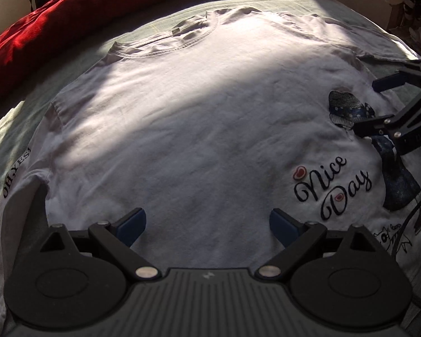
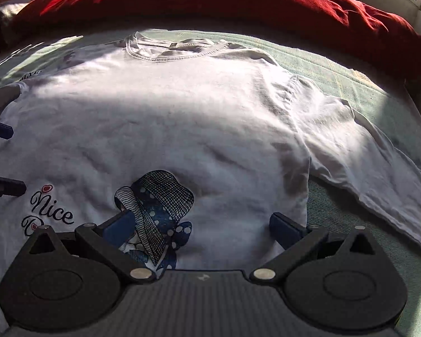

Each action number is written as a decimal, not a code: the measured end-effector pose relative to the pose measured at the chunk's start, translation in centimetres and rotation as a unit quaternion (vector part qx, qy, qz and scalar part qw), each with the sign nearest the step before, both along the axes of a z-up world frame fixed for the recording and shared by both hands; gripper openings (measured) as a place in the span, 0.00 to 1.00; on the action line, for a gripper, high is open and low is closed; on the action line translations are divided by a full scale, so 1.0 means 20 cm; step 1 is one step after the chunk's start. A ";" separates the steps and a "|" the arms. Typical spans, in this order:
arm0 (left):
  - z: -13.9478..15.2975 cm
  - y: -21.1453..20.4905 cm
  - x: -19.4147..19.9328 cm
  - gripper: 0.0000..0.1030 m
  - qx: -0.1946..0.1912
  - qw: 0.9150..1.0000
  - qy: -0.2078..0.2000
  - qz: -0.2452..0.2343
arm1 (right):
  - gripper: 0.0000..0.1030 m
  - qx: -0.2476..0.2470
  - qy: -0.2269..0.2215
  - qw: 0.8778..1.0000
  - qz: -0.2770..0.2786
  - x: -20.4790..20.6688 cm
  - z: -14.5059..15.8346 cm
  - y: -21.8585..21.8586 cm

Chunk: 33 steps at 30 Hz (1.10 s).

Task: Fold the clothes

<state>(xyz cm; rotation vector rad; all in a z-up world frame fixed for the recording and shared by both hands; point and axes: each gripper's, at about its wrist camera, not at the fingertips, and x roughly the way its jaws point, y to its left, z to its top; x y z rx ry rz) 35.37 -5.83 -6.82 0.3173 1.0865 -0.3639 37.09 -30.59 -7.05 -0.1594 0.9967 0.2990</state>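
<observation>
Folding is not yet beginning: the shirt [image 1: 182, 129] is lying spread flat, print up, on the green sheet [image 2: 336, 64] before the red blanket [image 2: 238, 2], while the left gripper [image 1: 207, 226] and right gripper [image 2: 199, 224] are hovering over its lower part, jaws apart, gripping nothing.

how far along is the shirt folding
Done: the white shirt lies spread flat, print side up, on the green sheet, both sleeves out. In hand: nothing. The left gripper and right gripper are open above the lower part of the shirt, gripping no cloth. Left: every fold. The red blanket lies beyond the collar.
</observation>
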 end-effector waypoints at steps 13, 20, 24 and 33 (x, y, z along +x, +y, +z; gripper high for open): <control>0.00 0.12 -0.31 0.93 -0.008 0.997 0.064 0.033 | 1.00 0.008 0.048 0.999 0.008 -0.22 0.13 0.06; 0.01 0.22 -0.31 0.94 -0.028 0.994 0.086 0.055 | 1.00 0.013 0.090 0.996 -0.008 -0.16 0.03 0.15; 0.05 0.32 -0.18 0.94 -0.013 0.996 0.043 0.071 | 1.00 0.010 0.083 0.996 0.005 -0.20 0.02 0.14; 0.02 0.33 0.27 0.94 -0.080 0.993 -0.010 0.087 | 1.00 -0.004 0.071 0.997 -0.010 -0.22 0.00 0.17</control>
